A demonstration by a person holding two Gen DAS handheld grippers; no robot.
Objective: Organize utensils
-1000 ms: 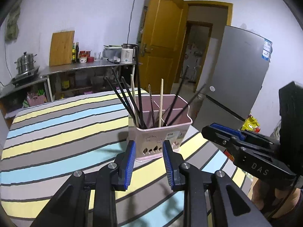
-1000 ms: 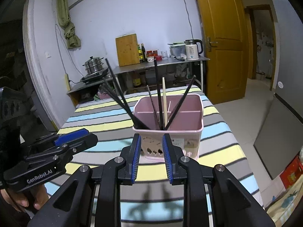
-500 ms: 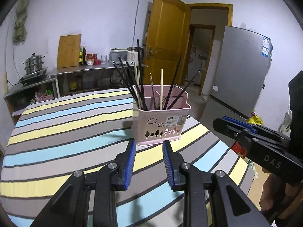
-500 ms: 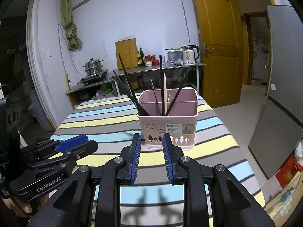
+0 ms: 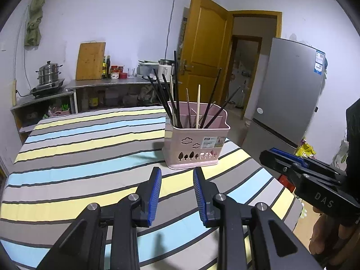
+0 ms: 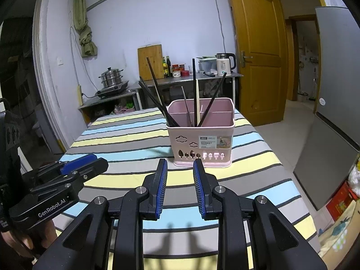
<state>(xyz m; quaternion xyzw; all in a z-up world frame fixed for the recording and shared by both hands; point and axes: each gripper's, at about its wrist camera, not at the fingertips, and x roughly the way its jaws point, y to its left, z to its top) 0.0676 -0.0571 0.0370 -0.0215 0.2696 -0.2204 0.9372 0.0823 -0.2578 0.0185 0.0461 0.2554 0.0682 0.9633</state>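
Note:
A pink utensil basket [image 5: 195,144] stands on the striped table; it also shows in the right wrist view [image 6: 201,139]. Several black chopsticks [image 5: 173,101] and a pale wooden one [image 5: 198,108] stand upright in it, also seen from the right [image 6: 157,96]. My left gripper [image 5: 177,175] is open and empty, a short way in front of the basket. My right gripper [image 6: 180,168] is open and empty, close to the basket's front. Each gripper shows in the other's view: the right one [image 5: 283,159], the left one [image 6: 83,164].
The striped tablecloth [image 5: 78,155] covers the table, whose right edge [image 6: 290,180] drops to the floor. A grey fridge [image 5: 290,94] stands right, a yellow door [image 6: 258,51] behind. A steel counter [image 6: 184,78] with kettle, bottles, cutting board and steamer pot lines the back wall.
Both grippers have pulled back from the basket and risen, so the basket looks smaller and farther. Both stay open and empty.

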